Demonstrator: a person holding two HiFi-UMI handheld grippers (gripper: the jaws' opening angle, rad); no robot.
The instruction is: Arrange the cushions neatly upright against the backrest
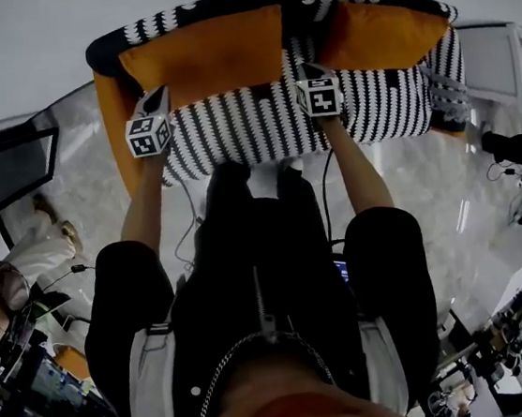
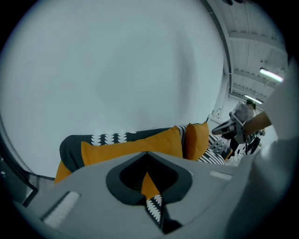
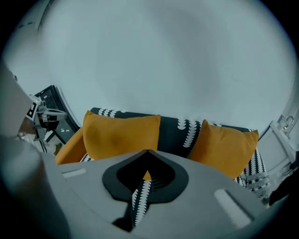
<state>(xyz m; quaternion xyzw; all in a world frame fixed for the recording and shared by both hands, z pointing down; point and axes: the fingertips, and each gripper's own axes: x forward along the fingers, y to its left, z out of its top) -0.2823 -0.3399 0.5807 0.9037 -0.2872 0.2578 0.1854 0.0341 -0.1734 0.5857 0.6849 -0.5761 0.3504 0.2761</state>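
A sofa with a black-and-white patterned seat [image 1: 261,127] and a dark backrest [image 1: 217,5] stands in front of me. Two orange cushions lean upright against the backrest: the wide left cushion [image 1: 204,54] [image 3: 121,135] [image 2: 131,147] and the smaller right cushion [image 1: 381,35] [image 3: 224,144] [image 2: 197,140]. My left gripper [image 1: 159,93] [image 2: 147,155] hovers over the seat by the left cushion's lower left corner, shut and empty. Just below the gap between the cushions is my right gripper [image 1: 310,67] [image 3: 147,152], also shut with nothing in it.
The sofa's orange left arm [image 1: 115,126] is beside my left gripper. A white table [image 1: 493,56] stands right of the sofa and a dark glass panel [image 1: 6,168] to the left. A seated person [image 1: 31,259] and cables [image 1: 70,271] are on the floor at left.
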